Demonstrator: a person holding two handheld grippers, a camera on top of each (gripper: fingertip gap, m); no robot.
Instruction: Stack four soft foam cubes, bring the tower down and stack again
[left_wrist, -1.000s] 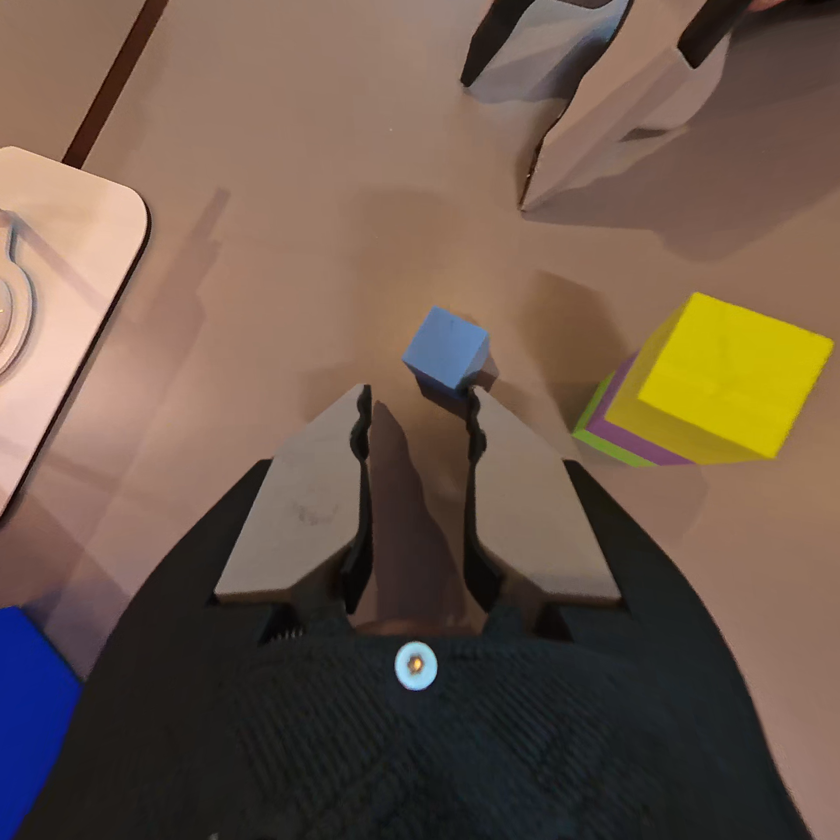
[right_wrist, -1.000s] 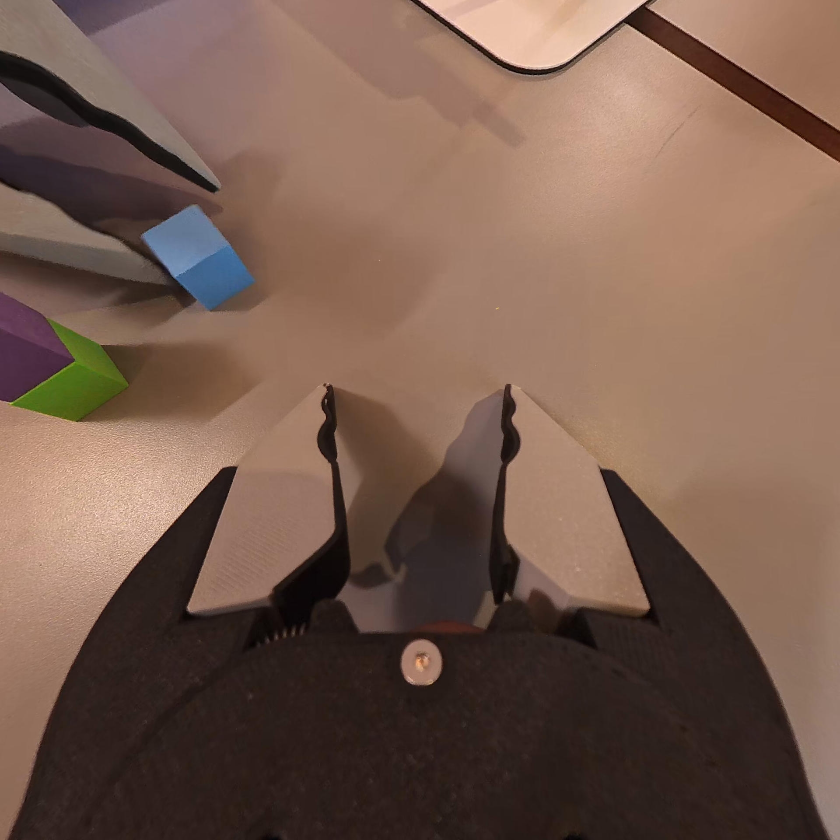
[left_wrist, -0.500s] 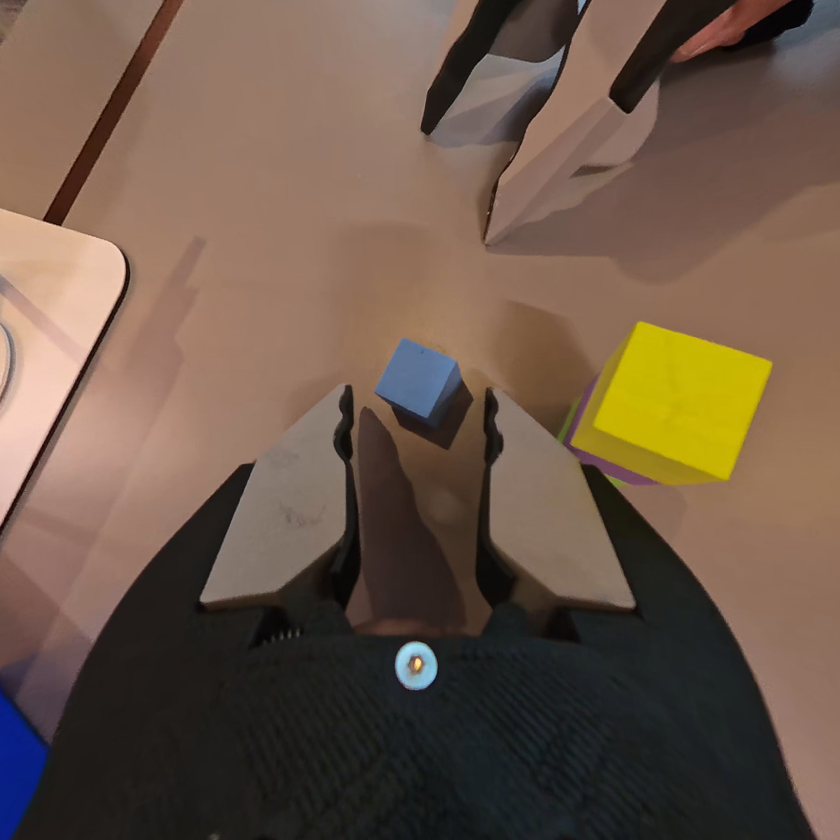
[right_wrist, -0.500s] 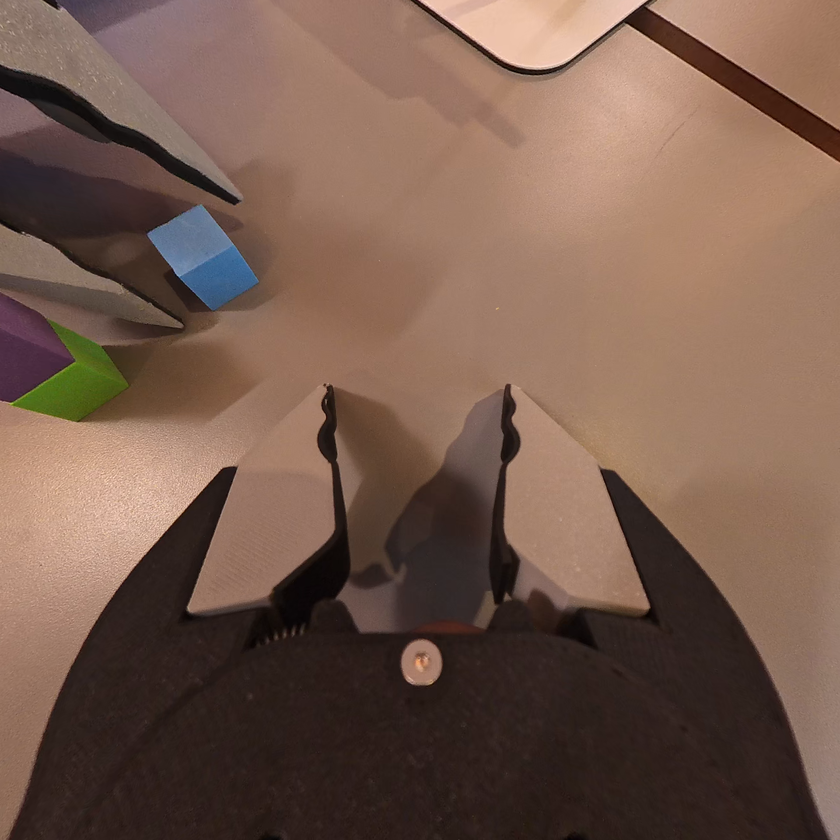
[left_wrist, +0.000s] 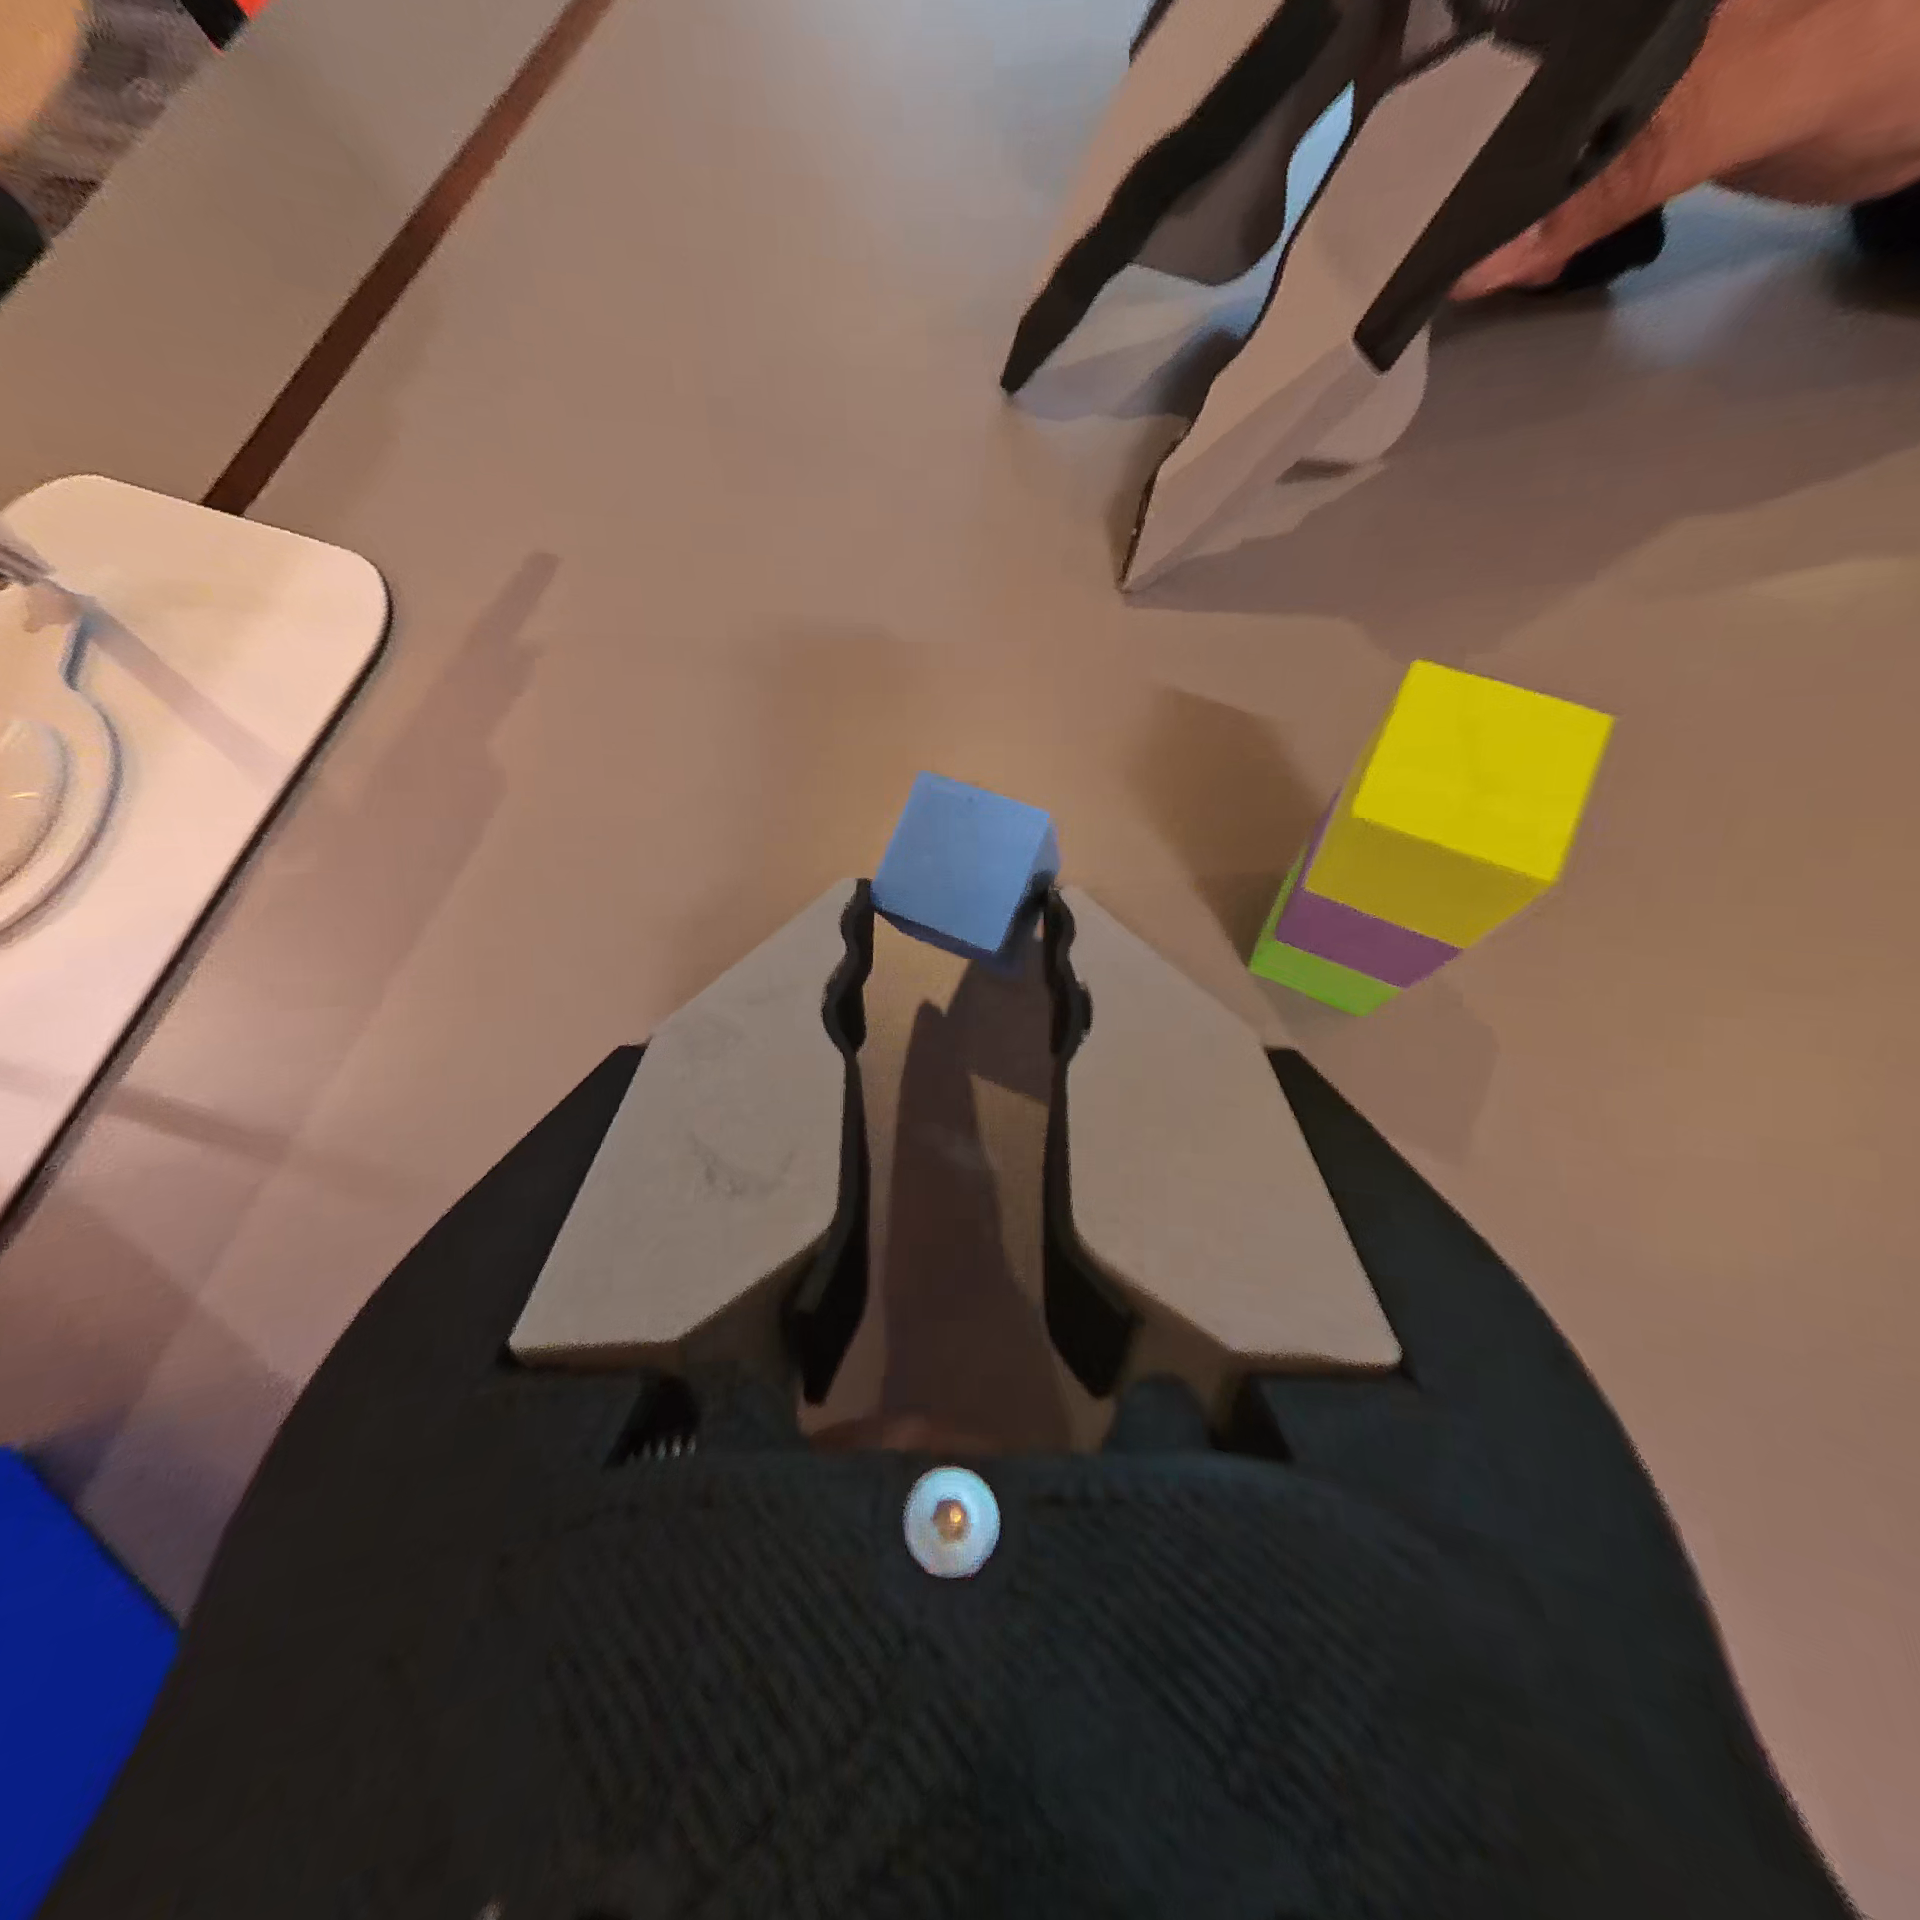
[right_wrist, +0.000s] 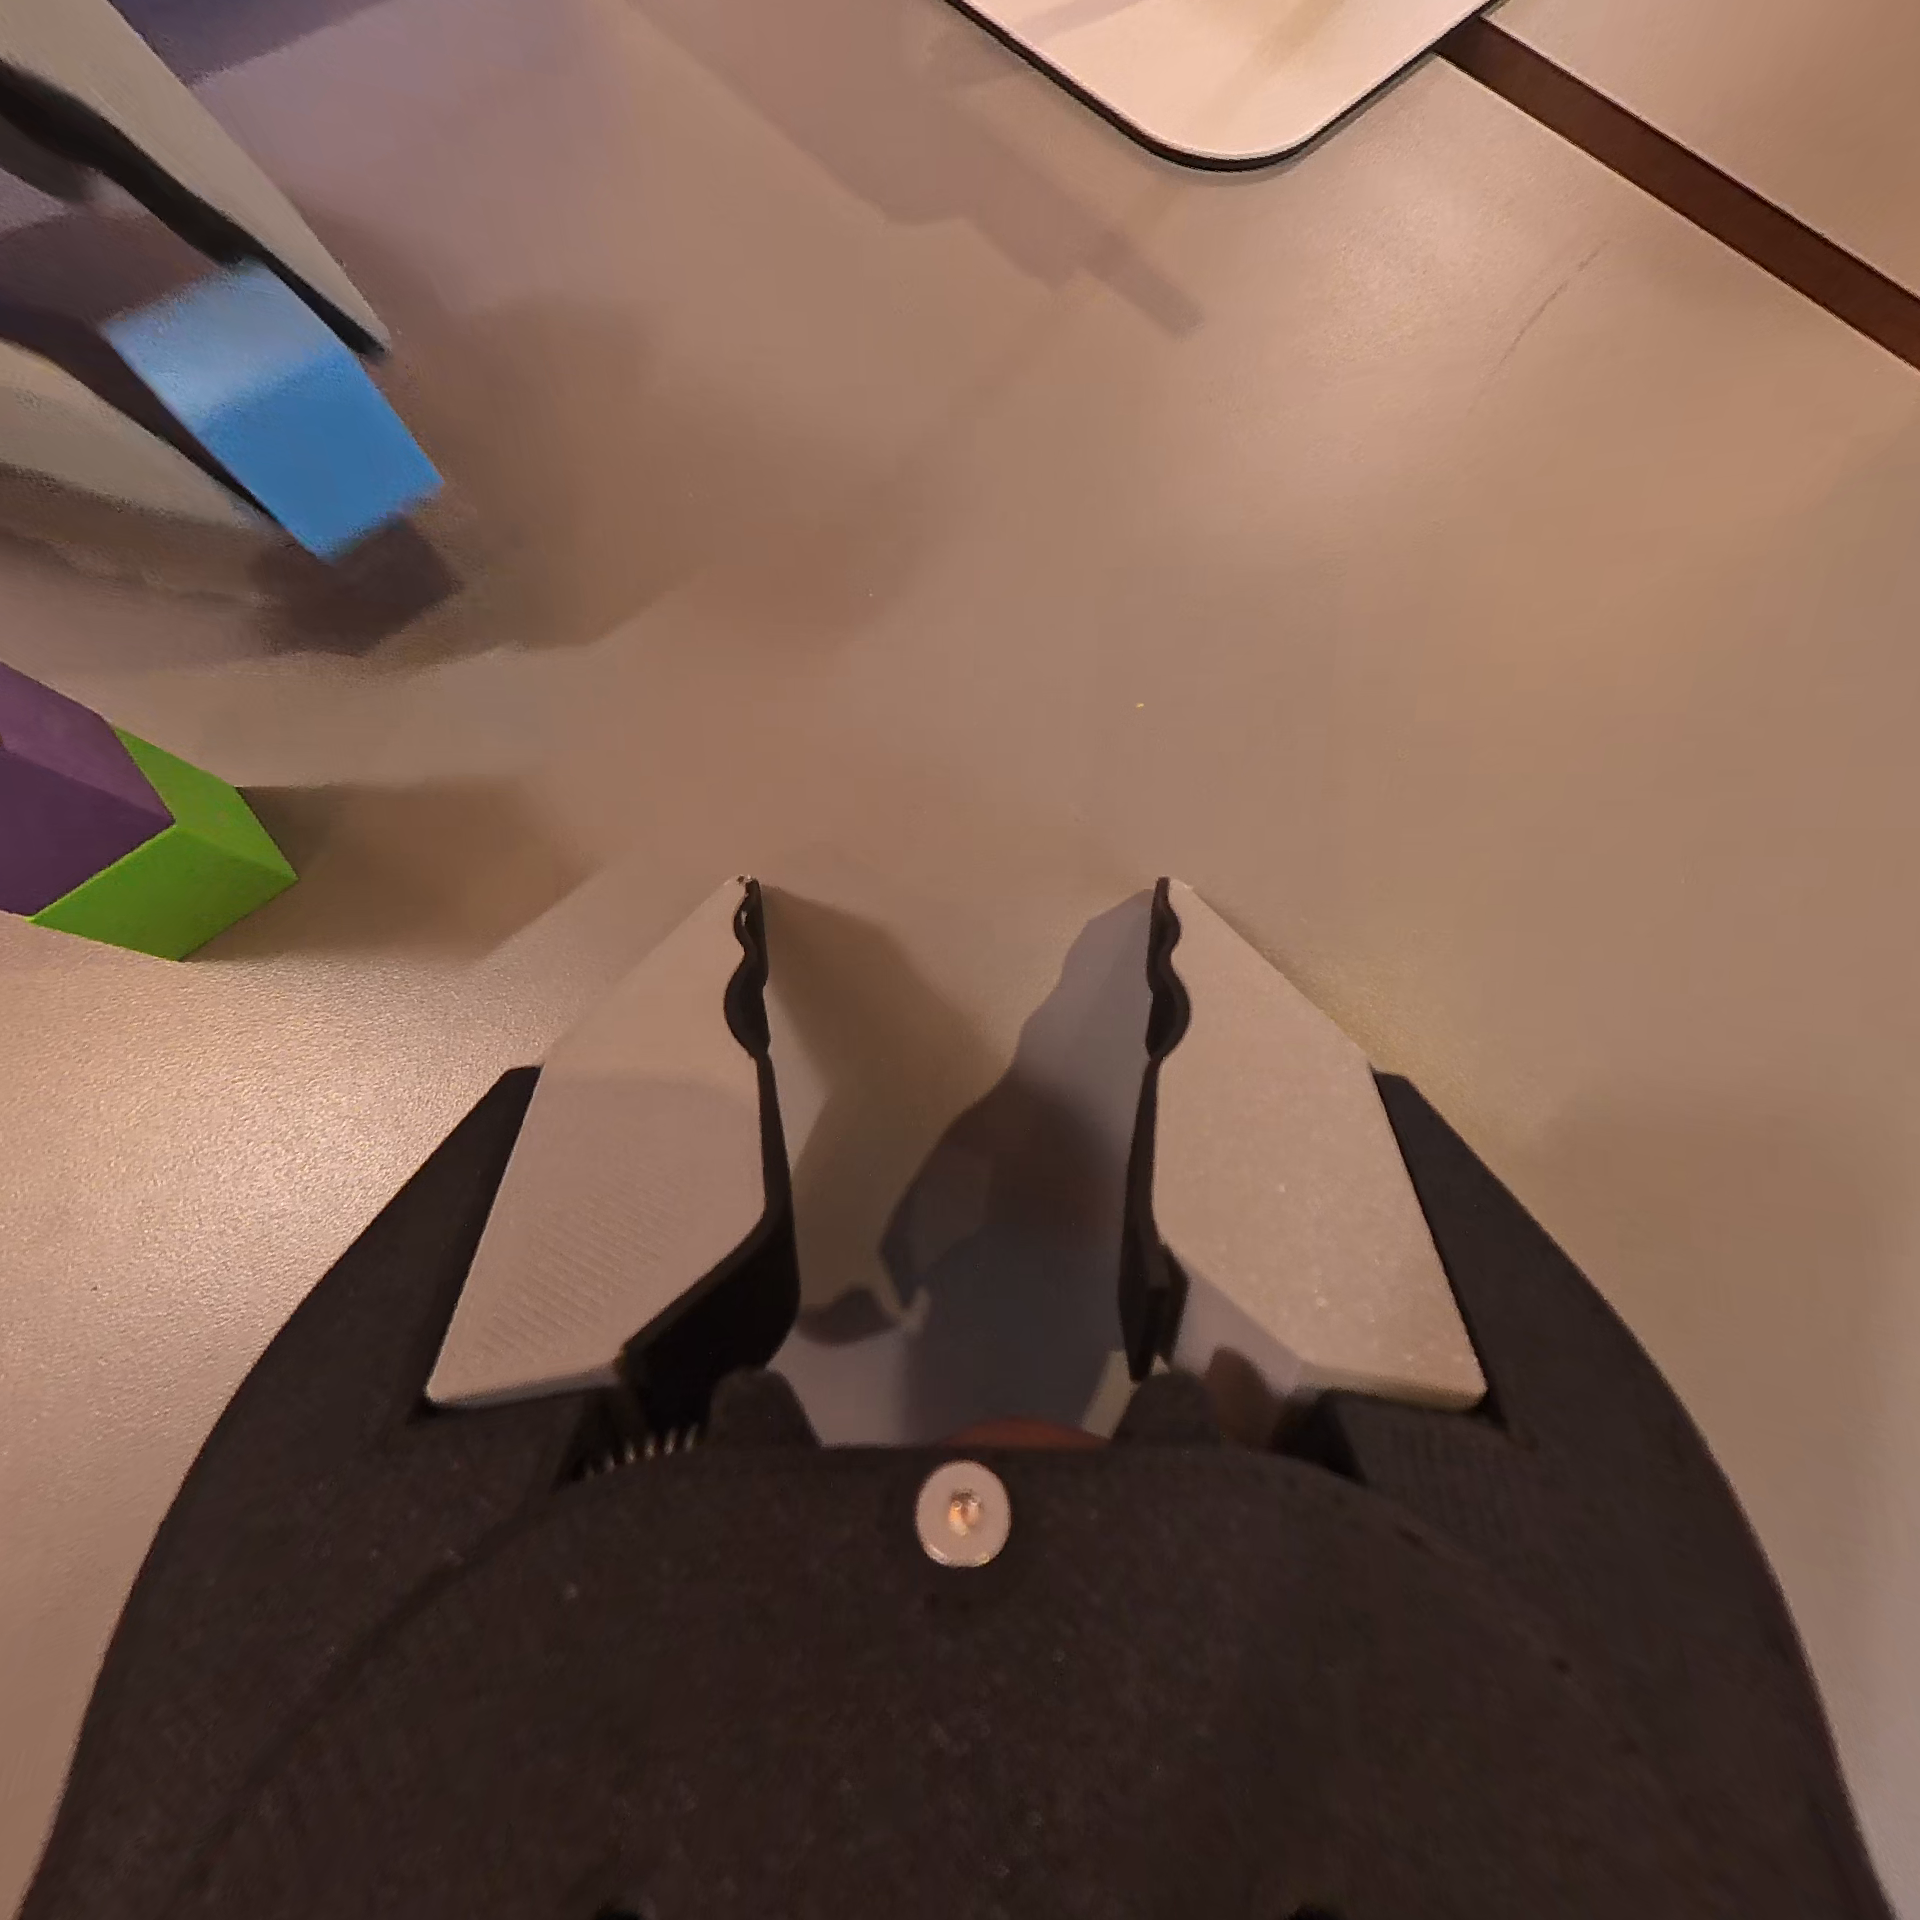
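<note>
My left gripper is shut on a small blue foam cube at its fingertips and holds it tilted, lifted off the tan table. In the right wrist view the same blue cube sits between the left gripper's fingers, blurred by motion. To the right stands a stack of three cubes: yellow on top, purple in the middle, green at the bottom. The purple and green cubes show at the left edge of the right wrist view. My right gripper is open and empty over bare table.
A white rounded board lies at the left, also at the top of the right wrist view. A dark seam crosses the table. A bright blue object is at the lower left corner. A hand holds the right gripper.
My left gripper has closed on the blue cube and lifted it off the table. The right gripper has not moved.
</note>
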